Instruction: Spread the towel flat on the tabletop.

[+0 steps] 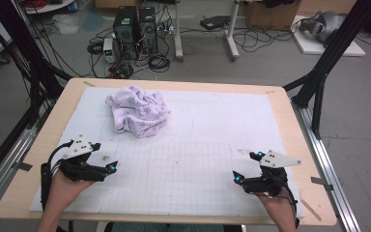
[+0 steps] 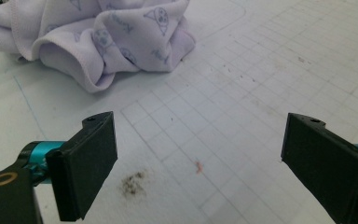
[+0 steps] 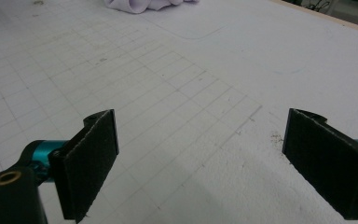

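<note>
With both the left hand-held gripper [image 1: 110, 169] and right hand-held gripper [image 1: 244, 170] spread wide and empty, the crumpled lilac cloth [image 1: 137, 111] lying far back on the tabletop [image 1: 290, 121] risks a shallow pinch catching only one loose fold.

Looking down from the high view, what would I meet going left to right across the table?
Left gripper → crumpled cloth → right gripper, all over the white mat.
</note>
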`<state>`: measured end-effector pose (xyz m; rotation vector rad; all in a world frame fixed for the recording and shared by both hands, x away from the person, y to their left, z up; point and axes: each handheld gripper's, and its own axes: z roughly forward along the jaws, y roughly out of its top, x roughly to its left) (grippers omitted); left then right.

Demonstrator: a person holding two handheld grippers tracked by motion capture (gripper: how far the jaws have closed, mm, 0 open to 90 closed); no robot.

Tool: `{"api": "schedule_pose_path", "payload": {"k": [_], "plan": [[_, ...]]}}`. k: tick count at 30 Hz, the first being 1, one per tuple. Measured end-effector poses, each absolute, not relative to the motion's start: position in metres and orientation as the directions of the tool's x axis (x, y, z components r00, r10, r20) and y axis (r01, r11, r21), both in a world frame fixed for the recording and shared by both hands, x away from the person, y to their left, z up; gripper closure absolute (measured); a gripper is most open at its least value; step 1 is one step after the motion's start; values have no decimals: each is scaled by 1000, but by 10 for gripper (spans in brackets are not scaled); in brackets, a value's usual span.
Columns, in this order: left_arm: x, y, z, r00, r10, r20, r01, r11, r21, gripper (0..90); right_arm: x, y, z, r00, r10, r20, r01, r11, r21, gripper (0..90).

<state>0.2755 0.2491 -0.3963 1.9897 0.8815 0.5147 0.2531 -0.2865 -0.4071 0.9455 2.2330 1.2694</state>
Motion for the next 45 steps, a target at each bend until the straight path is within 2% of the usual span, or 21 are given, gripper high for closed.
{"api": "schedule_pose_path", "payload": {"k": [7, 22, 32, 34, 36, 38, 42, 43, 44, 45], "plan": [[304, 243, -397, 649, 761, -17, 410, -331, 850, 122, 257, -282, -403, -699, 715, -20, 344, 360, 867, 97], [372, 212, -378, 661, 750, -10, 399, -340, 851, 250, 277, -266, -399, -732, 681, -27, 332, 391, 859, 97], [414, 187, -403, 653, 757, -8, 464, -392, 795, 322, 286, -265, -399, -736, 677, -12, 337, 382, 860, 98], [417, 184, -409, 645, 765, -6, 475, -395, 787, 401, 288, -264, -402, -738, 675, -4, 346, 384, 856, 97], [422, 181, -415, 636, 772, -1, 491, -404, 772, 417, 289, -264, -402, -737, 676, -6, 347, 386, 855, 97], [429, 180, -426, 611, 791, -28, 541, -391, 745, 486, 290, -263, -402, -737, 676, -1, 352, 385, 853, 97], [430, 176, -432, 603, 797, -8, 548, -407, 730, 663, 291, -263, -403, -737, 676, -5, 348, 385, 855, 97], [429, 175, -431, 606, 795, -3, 547, -414, 727, 663, 291, -263, -403, -737, 676, -5, 348, 385, 855, 97], [428, 175, -430, 608, 794, -1, 546, -418, 727, 766, 291, -263, -403, -738, 675, -3, 350, 387, 853, 97], [427, 175, -429, 609, 793, -1, 543, -416, 730, 797, 291, -264, -403, -739, 674, -5, 347, 387, 854, 98]]}}
